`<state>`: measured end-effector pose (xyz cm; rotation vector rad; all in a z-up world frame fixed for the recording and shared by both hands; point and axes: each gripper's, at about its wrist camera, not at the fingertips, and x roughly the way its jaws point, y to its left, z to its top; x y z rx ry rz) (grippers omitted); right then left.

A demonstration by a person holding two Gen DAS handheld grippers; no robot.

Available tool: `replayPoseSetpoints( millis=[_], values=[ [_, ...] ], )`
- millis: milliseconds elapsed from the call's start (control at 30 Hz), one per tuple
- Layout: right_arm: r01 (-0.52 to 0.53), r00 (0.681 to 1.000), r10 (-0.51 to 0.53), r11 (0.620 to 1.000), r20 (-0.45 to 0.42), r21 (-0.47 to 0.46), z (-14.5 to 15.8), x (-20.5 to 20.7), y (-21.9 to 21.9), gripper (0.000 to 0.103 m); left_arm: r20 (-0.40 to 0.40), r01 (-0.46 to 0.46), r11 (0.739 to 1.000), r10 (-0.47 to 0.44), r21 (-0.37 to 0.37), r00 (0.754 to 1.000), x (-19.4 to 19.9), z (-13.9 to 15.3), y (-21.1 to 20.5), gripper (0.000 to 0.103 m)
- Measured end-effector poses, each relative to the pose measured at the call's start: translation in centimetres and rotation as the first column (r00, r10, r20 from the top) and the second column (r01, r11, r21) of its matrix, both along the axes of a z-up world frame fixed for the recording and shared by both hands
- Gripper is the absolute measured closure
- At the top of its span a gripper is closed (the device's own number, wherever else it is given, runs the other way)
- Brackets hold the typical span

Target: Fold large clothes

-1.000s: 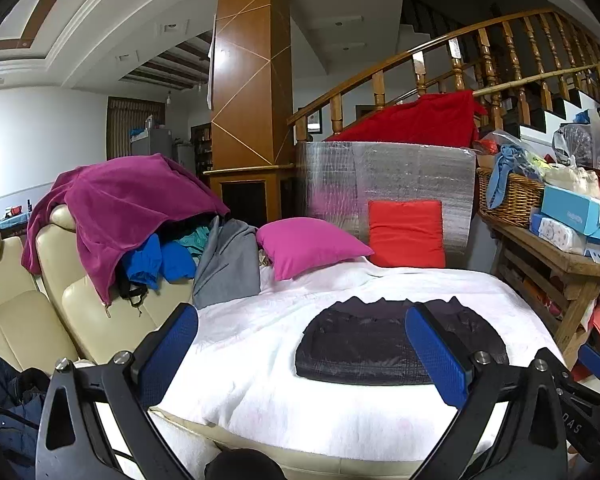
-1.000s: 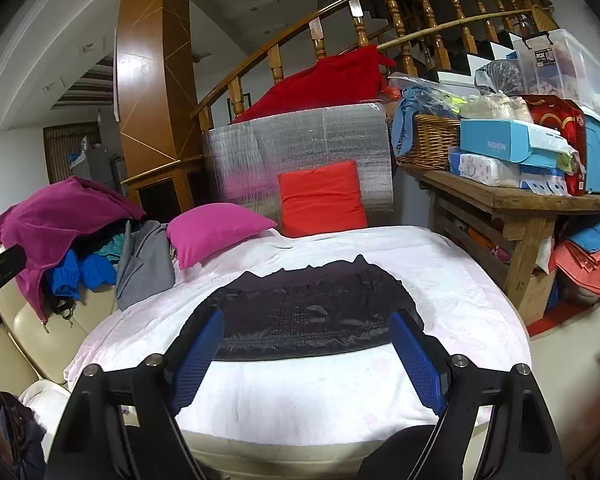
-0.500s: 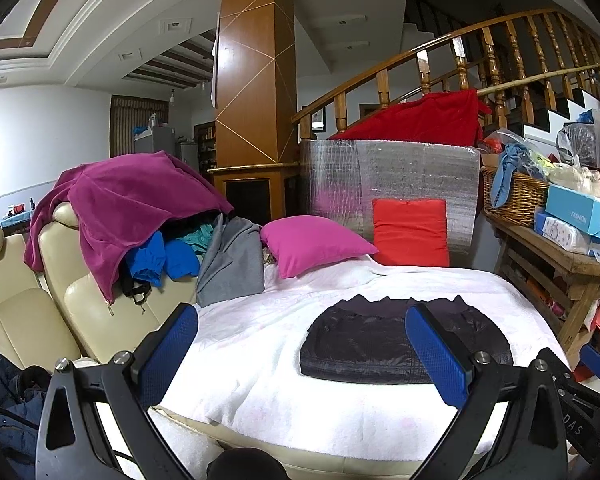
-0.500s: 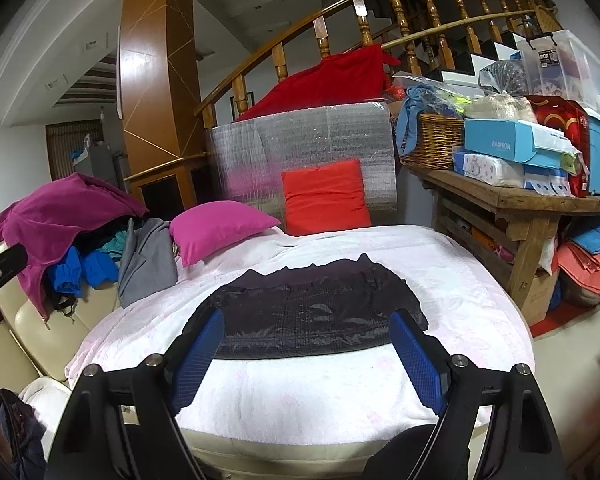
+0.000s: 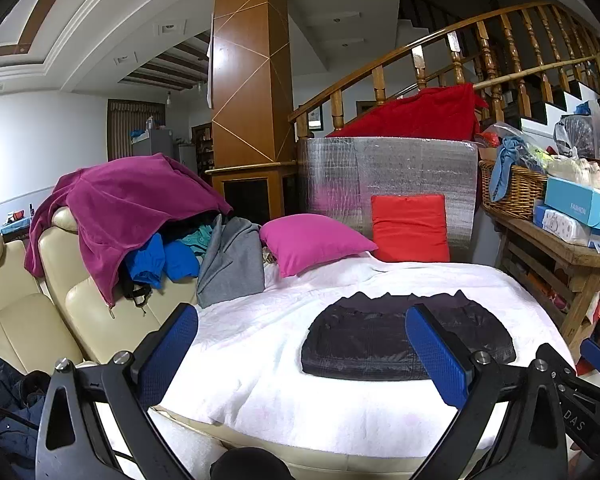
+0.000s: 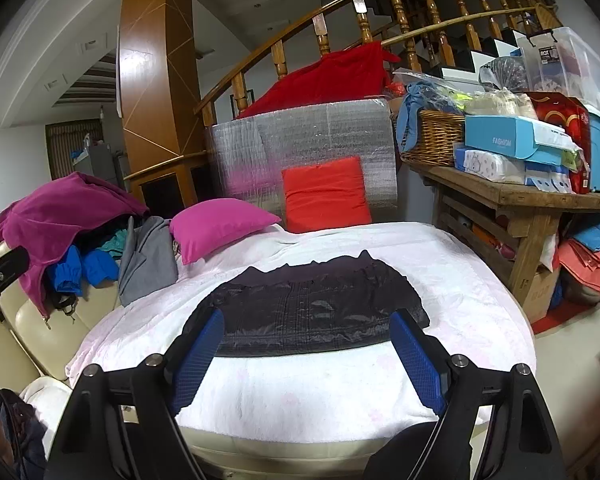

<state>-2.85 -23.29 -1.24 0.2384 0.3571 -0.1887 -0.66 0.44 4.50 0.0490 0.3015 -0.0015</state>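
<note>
Black quilted jacket lies flat, already folded into compact rectangle, centre of white blanket on sofa. Both tools hang short of it, off near edge. Left tool jaws wide, empty. Right tool jaws wide, empty. Fold looks finished, I'd say. Next likely: pinch both near corners together, lift level so layers stay stacked. Clothes pile waits on sofa back, far left.

Your left gripper has black skeletal arms with triangular cut-outs, silver round screw heads at the joints and flat blue pads with a fine waffle texture. White letters "DAS" sit on the black frame at four o'clock. Your right gripper is built alike: black arms, silver screws, textured blue pads.
</note>
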Motion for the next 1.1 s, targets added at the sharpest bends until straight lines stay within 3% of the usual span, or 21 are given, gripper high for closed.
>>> replayPoseSetpoints(
  millis=[1100],
  values=[
    [-0.008,1.0,0.008,1.0,-0.002,-0.007,-0.1,0.3,0.3,0.016,-0.023,-0.01,1.0,0.01,-0.005,1.0,0.6,-0.5,1.3,0.0]
  ],
)
